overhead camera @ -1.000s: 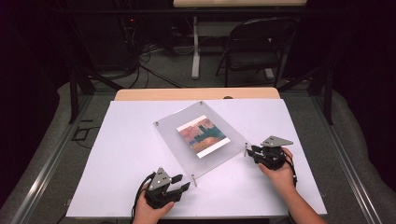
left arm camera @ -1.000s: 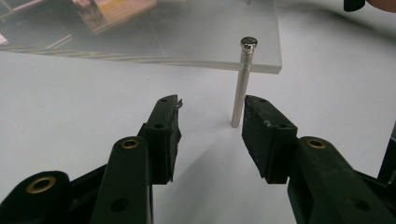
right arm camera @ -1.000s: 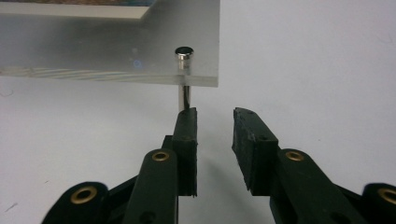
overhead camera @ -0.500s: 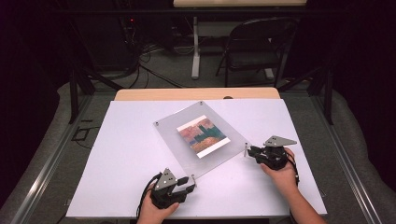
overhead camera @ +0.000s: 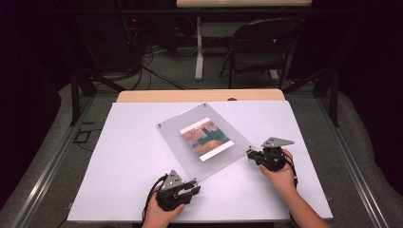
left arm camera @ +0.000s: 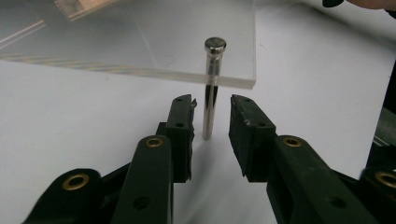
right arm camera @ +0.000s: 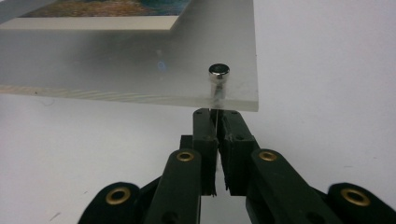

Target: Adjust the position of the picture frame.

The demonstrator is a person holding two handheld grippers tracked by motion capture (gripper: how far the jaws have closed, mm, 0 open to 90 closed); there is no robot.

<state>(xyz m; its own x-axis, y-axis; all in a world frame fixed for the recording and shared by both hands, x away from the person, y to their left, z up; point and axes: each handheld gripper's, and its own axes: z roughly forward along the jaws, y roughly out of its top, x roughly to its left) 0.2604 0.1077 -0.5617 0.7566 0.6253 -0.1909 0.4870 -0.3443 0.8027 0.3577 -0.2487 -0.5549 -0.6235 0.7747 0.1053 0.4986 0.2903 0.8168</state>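
Both tongs have just been closing: right tongs (right arm camera: 217, 122) now clamp their standoff pin (right arm camera: 218, 81); left tongs (left arm camera: 211, 116) straddle another pin (left arm camera: 212, 88), pads not touching.

hand-held gripper (right arm camera: 217, 126) jaws clamped on metal standoff post (right arm camera: 218, 81), clear acrylic frame (right arm camera: 116, 70) above

Clear frame (overhead camera: 204, 142) holds an orange, teal and brown print (overhead camera: 205, 137). Silver pins (left arm camera: 211, 88); black grippers on a white tabletop (overhead camera: 123, 166).
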